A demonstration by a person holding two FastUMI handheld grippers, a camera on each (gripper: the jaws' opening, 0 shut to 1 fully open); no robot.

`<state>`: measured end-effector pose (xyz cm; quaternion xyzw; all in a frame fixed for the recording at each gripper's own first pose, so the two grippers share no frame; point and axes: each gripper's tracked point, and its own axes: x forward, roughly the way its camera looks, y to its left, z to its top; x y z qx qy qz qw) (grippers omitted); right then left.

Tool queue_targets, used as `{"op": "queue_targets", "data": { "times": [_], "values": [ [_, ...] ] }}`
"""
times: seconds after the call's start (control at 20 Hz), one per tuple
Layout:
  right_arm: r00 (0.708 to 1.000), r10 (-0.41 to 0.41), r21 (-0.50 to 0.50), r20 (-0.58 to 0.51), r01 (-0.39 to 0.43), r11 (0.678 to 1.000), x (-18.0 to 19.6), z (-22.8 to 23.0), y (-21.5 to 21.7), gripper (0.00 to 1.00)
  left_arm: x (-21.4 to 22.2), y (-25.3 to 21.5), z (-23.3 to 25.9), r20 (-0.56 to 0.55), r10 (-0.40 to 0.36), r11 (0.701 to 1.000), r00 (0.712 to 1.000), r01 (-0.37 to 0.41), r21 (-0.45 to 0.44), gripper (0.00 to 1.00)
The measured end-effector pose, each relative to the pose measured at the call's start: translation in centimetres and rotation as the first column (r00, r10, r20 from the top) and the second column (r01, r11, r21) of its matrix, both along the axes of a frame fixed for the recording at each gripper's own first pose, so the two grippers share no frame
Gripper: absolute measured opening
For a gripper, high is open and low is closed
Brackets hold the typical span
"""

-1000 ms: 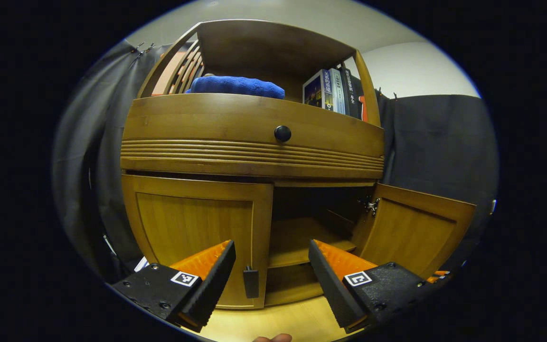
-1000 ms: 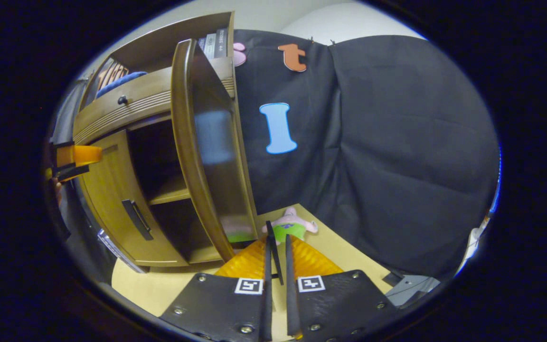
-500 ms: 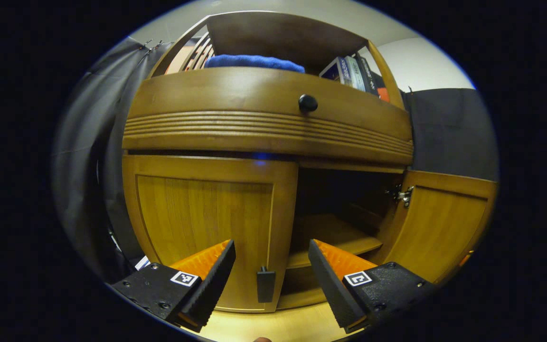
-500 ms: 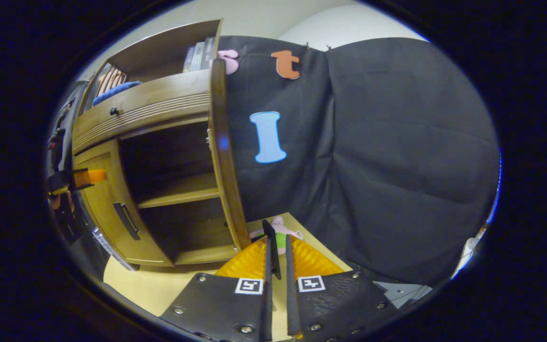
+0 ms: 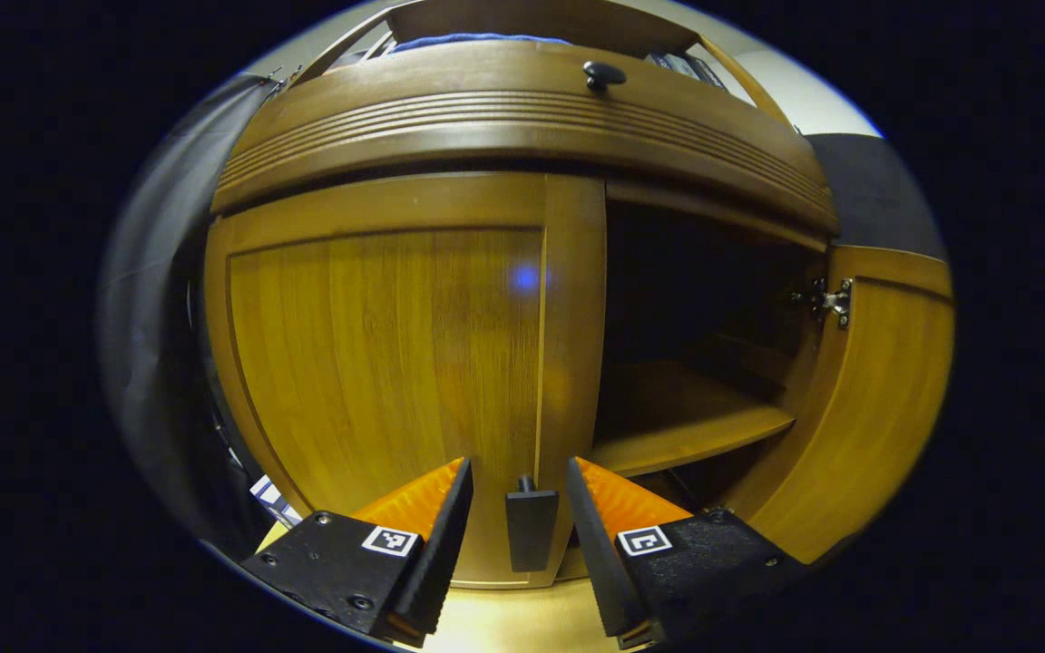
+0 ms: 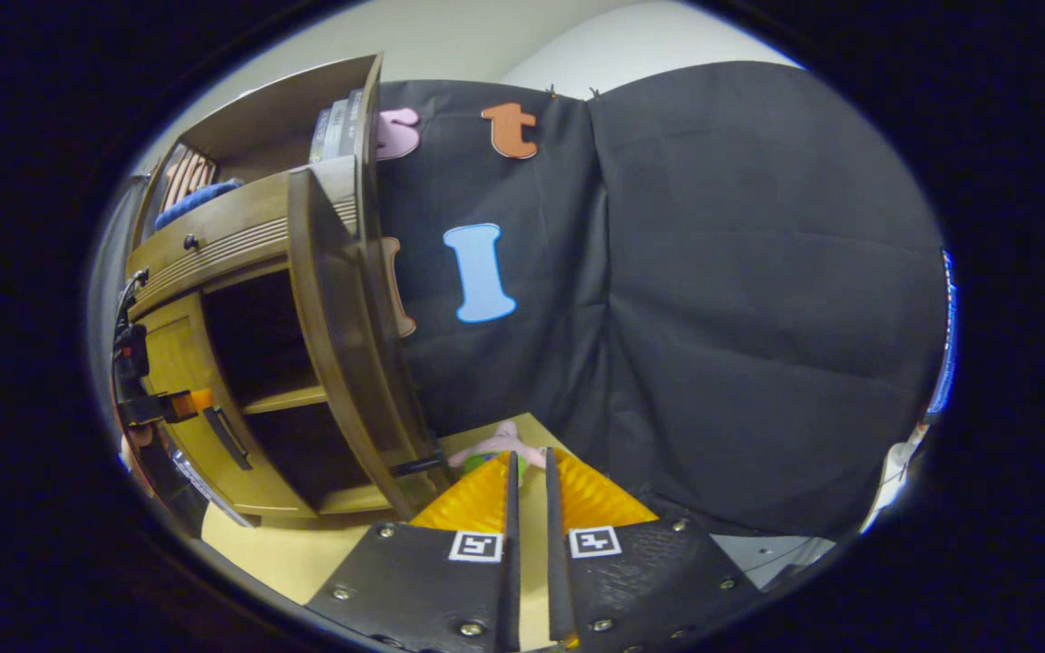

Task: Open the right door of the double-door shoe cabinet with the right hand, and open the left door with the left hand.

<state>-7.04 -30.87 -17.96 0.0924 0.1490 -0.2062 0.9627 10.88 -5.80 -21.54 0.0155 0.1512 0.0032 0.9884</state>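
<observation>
in the left gripper view the left claw (image 5: 520, 508) is open, its fingers either side of the handle (image 5: 532, 529) of the closed left door (image 5: 386, 354), not touching. in the right gripper view, the right claw (image 6: 527, 508) is nearly closed on nothing; right door (image 6: 341, 336) swung open at centre left.

We see the shoe cabinet (image 5: 522, 127) in glossy varnished wood, its closed left door (image 5: 386, 363) showing smooth vertical grain and a blue glint. Its handle (image 5: 532, 526) looks matt, the open right door (image 5: 867, 399) carries a shiny metal hinge (image 5: 829, 299), and the booth wall (image 6: 713, 299) is matt creased cloth.
</observation>
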Motion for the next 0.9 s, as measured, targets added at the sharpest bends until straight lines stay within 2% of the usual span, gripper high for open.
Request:
{"op": "queue_targets", "data": {
  "times": [0.1,0.25,0.4,0.45,0.55,0.6,0.9],
  "values": [
    [1.000,-0.025,0.002,-0.003,0.025,1.000,-0.8,0.0,-1.2,0.13,0.3,0.2,-1.3,-0.018,0.013,1.000,1.000,-0.013,-0.014,0.66],
    [0.999,-0.050,0.015,-0.008,0.050,0.999,-1.5,-0.3,-1.8,0.12,0.7,0.2,-2.4,-0.032,0.015,0.999,0.999,-0.016,-0.035,0.61],
    [0.998,-0.059,0.008,-0.012,0.059,0.998,-1.3,-0.4,-1.7,0.12,0.9,-0.3,-2.8,-0.037,0.016,0.999,0.999,-0.018,-0.040,0.41],
    [0.998,-0.057,0.005,-0.014,0.057,0.998,-1.3,-0.3,-1.8,0.12,0.9,-0.3,-2.8,-0.032,0.023,1.000,0.999,-0.023,-0.020,0.38],
    [0.999,-0.048,0.003,-0.014,0.048,0.999,-1.4,-0.2,-1.8,0.12,0.7,-0.2,-2.7,-0.021,0.031,0.999,0.999,-0.031,0.005,0.39],
    [0.999,-0.041,0.002,-0.017,0.041,0.999,-1.4,-0.3,-1.8,0.12,0.6,-0.2,-2.7,-0.020,0.036,0.999,0.999,-0.036,0.001,0.36],
    [0.999,0.018,0.004,-0.036,-0.018,1.000,-1.1,-0.7,-1.4,0.13,-1.6,0.1,-2.3,-0.005,0.062,0.998,0.998,-0.062,-0.011,0.35]
  ]
}}
